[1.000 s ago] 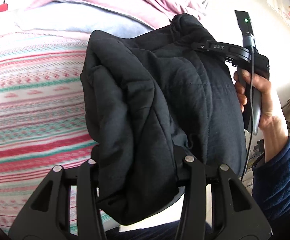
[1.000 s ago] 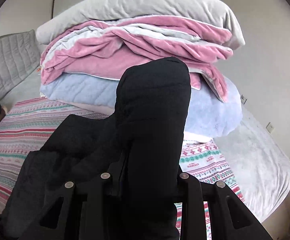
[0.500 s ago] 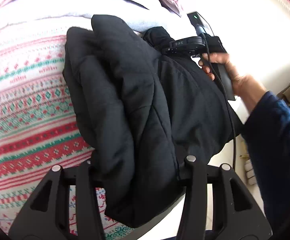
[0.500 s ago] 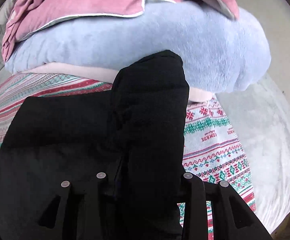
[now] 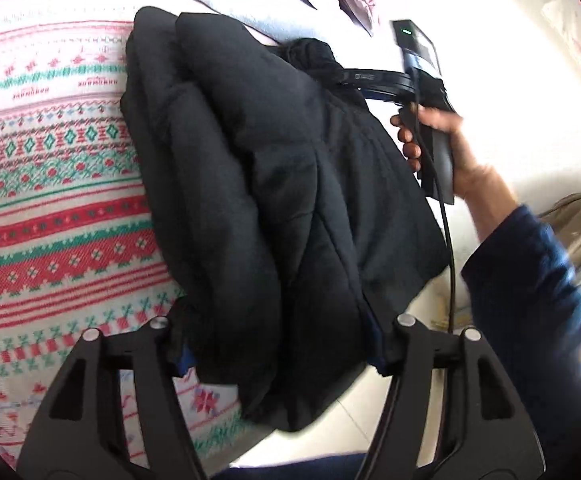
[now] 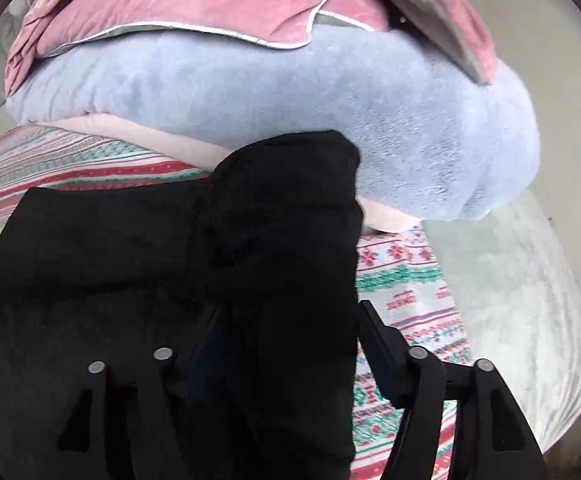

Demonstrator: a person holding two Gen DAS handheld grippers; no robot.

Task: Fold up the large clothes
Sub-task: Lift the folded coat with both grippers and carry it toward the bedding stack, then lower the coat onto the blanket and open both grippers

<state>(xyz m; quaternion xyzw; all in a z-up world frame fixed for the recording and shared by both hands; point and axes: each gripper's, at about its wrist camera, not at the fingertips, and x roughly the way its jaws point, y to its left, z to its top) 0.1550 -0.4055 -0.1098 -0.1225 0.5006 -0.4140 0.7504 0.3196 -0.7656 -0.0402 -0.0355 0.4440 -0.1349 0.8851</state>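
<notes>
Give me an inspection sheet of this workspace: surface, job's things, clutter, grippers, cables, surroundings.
Surface: bed with striped patterned cover in red, green and white.
Job's things: black padded jacket, bundled in folds, lying on the cover, its near end hanging past the bed's edge.
Clutter: pale blue blanket with pink bedding stacked on it, behind the jacket.
Grippers: left gripper and right gripper have just been opening; jacket lies between both pairs of jaws; the right one's right finger stands clear of the fabric.
Cables: black cable hanging from the right gripper's handle.
Surroundings: pale floor; dark blue sleeve.
</notes>
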